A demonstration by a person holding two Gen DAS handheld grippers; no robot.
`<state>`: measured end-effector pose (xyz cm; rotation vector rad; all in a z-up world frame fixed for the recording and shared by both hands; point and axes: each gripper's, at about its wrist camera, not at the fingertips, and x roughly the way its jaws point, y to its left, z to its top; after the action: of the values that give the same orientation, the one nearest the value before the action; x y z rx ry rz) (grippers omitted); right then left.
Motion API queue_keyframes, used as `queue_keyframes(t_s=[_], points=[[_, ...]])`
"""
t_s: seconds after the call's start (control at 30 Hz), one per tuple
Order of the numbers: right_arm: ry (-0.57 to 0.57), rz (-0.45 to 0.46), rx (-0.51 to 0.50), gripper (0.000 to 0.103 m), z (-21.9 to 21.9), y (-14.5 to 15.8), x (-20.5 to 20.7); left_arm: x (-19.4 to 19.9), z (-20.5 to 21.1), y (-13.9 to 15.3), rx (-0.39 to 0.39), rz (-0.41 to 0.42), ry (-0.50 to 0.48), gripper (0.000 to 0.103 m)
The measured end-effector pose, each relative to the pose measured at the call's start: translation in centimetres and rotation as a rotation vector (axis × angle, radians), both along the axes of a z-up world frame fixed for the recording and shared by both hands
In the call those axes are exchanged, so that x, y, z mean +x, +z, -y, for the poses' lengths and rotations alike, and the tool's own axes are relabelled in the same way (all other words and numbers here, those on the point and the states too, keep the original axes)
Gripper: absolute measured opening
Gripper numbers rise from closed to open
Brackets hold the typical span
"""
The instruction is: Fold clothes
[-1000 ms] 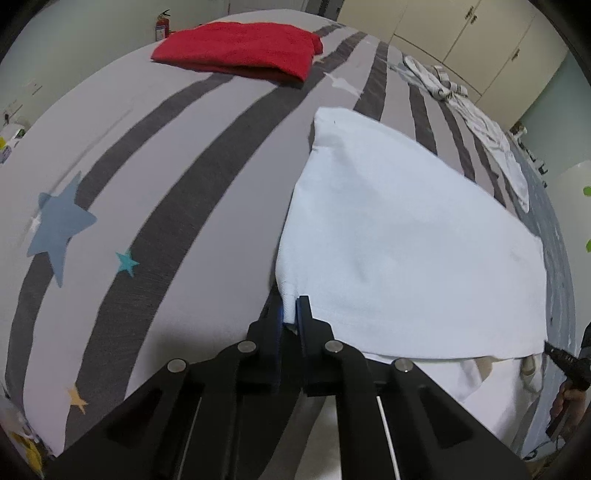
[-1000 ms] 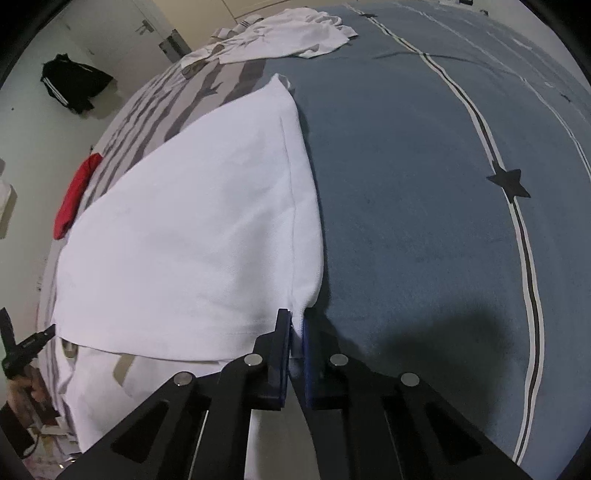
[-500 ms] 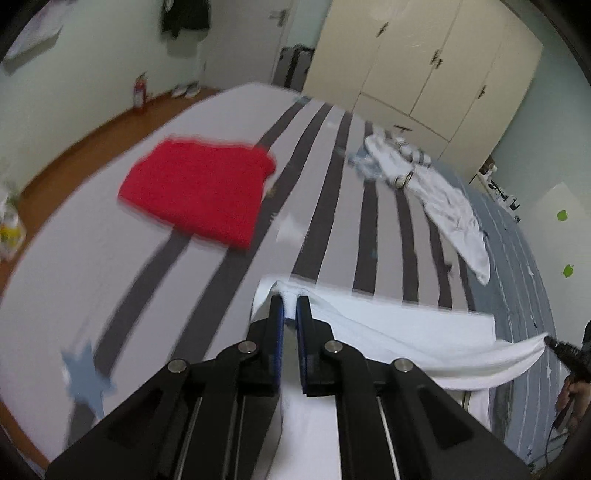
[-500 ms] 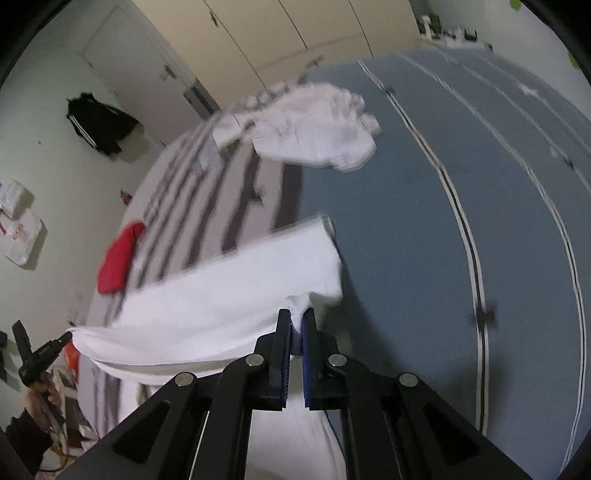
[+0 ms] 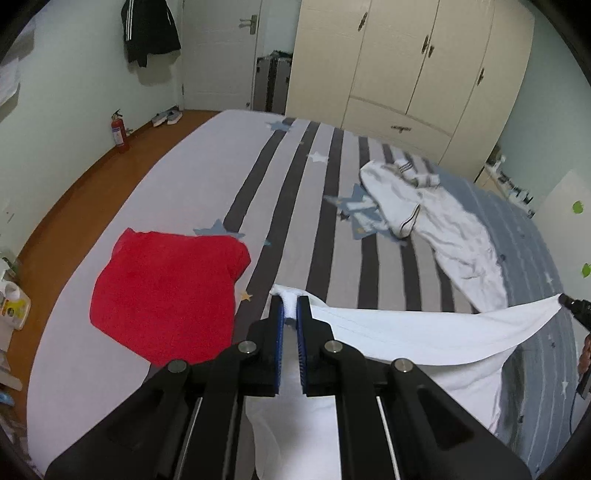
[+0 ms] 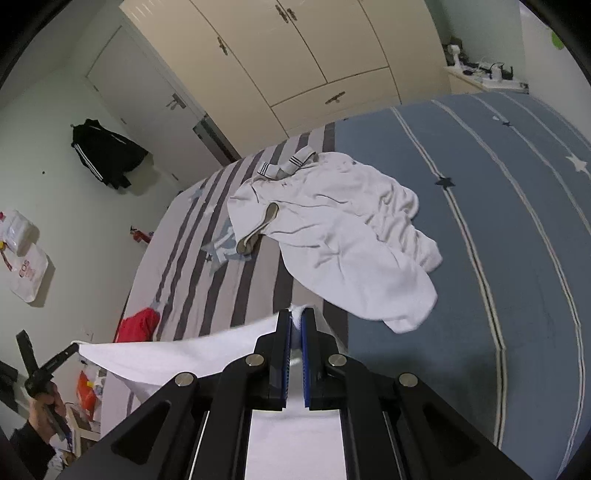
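A white garment (image 5: 424,336) hangs stretched in the air above the bed between both grippers. My left gripper (image 5: 290,306) is shut on one corner of it, with a tuft of cloth showing between the pads. My right gripper (image 6: 296,319) is shut on the other corner of the white garment (image 6: 177,354). In the left wrist view the right gripper's tip (image 5: 572,308) shows at the far right, where the cloth's edge ends. In the right wrist view the left gripper (image 6: 68,350) and the hand (image 6: 44,406) holding it appear at the lower left.
A folded red garment (image 5: 166,291) lies on the striped bedspread (image 5: 207,177) to the left. A crumpled white garment (image 6: 340,236) lies farther up the bed. Beyond the bed stand a wardrobe (image 5: 406,74), a door (image 5: 221,51), a hanging black jacket (image 5: 149,31) and a fire extinguisher (image 5: 119,131).
Both grippers have risen and moved forward over the bed, lifting the white garment's edge off the bedspread. The cloth, flat a second ago, now hangs taut between them.
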<state>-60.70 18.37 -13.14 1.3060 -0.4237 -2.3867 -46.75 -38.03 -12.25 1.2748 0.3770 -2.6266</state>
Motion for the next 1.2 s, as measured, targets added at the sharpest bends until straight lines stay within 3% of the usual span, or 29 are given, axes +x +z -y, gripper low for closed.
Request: queue_keyframes(t_s=[0.17,0.33,0.5,0.77,0.93,1.2], points=[[0.023,0.035,0.025,0.005,0.3,-2.5,-0.1,1.3,0.5,-3.2,0.026,0.067,0.021,0.005],[0.015,0.094,0.004,0.005,-1.9,-4.8,1.8,5.1,0.9,-3.7,0.071,0.087,0.017,0.005],[0.038,0.133,-0.004,0.005,-3.8,-6.0,5.5,9.1,0.0,-4.5,0.111,0.121,0.01,0.005],[0.034,0.277,-0.033,0.004,-6.8,-9.1,12.1,15.5,-0.8,-6.8,0.215,0.174,0.086,0.005],[0.027,0.331,-0.035,0.004,-8.0,-10.2,14.9,17.8,-1.8,-7.5,0.197,0.196,0.073,0.005],[0.047,0.415,0.058,0.005,-7.5,-16.1,18.9,20.7,-2.0,-15.8,0.202,0.339,0.12,0.005]])
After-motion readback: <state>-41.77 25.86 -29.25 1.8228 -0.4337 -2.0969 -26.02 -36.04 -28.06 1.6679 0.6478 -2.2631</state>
